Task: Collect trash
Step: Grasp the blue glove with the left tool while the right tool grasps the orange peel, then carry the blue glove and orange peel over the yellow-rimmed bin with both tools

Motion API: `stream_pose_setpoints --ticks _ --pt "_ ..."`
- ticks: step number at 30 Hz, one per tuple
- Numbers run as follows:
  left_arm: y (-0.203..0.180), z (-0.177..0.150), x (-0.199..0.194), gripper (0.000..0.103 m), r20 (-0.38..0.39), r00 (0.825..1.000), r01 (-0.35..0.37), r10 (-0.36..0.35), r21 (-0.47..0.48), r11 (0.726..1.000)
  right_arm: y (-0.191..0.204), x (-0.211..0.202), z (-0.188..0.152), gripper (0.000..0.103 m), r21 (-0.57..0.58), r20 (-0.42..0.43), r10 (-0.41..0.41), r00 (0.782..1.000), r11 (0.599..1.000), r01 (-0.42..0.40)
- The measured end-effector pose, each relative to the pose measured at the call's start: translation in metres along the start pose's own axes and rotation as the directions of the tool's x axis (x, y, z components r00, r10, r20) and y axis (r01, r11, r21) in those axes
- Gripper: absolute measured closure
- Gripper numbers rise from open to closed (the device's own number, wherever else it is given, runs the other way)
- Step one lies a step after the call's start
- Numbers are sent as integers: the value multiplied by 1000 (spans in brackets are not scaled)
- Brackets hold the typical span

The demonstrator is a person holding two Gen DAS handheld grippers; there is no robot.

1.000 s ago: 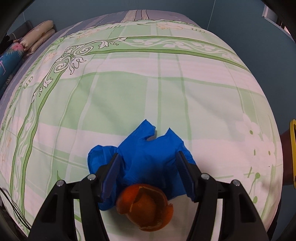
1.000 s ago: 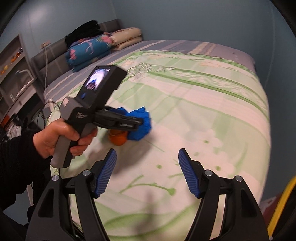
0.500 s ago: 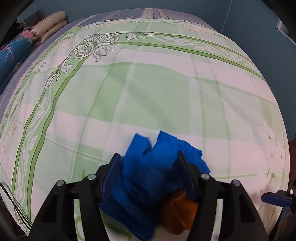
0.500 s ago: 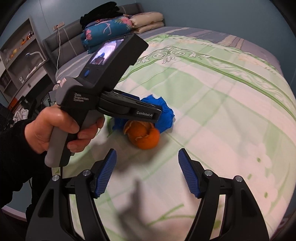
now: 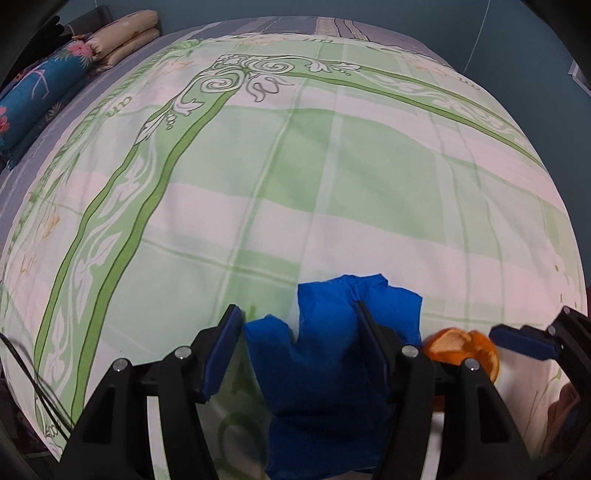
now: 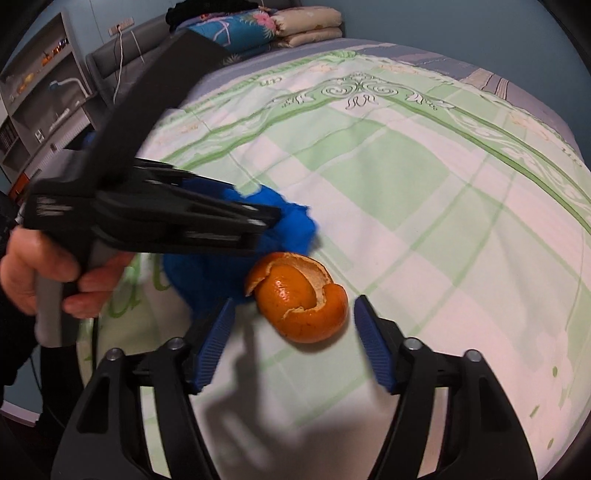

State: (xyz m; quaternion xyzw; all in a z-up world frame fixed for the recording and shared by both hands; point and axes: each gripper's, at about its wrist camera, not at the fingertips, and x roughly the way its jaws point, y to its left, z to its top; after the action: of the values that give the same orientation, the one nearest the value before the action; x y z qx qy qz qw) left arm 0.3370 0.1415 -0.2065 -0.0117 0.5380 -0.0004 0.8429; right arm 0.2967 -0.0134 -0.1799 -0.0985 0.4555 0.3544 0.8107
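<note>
A crumpled blue glove lies on the bed cover between the fingers of my left gripper. That gripper is open, and its right pad overlaps the glove's edge. An orange peel rests just right of it. In the right wrist view the orange peel sits between the fingertips of my right gripper. Its jaws are closing, with gaps still on both sides of the peel. A hand holds the left gripper low over the blue glove.
The green-and-white checked bed cover fills both views. Folded quilts and pillows are stacked at the head of the bed. Shelves and a cable stand beside the bed on the left. A blue finger of the right gripper shows beyond the peel.
My left gripper slid sideways, so the glove now lies between its fingers and the peel is off to the right. My right gripper came down close to the peel and its jaws narrowed.
</note>
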Motion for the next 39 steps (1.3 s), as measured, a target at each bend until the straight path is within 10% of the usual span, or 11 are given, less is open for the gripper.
stream_pose_setpoints --ticks 3,10,25,39 --pt "12 -10 -4 45 -2 1000 -13 13 -8 1000 -1 8 2 56 -6 -15 -28 999 1000 28" --pt "19 -28 -26 91 30 999 -26 26 8 1000 2 0 9 73 -4 11 -36 999 999 36" --pt "0 -48 -117 94 190 982 -1 -1 6 1000 -12 -108 -7 74 58 163 -79 984 996 70" --pt "-109 -62 -184 94 281 948 109 -150 154 982 -58 -240 -73 74 210 290 -255 923 957 199"
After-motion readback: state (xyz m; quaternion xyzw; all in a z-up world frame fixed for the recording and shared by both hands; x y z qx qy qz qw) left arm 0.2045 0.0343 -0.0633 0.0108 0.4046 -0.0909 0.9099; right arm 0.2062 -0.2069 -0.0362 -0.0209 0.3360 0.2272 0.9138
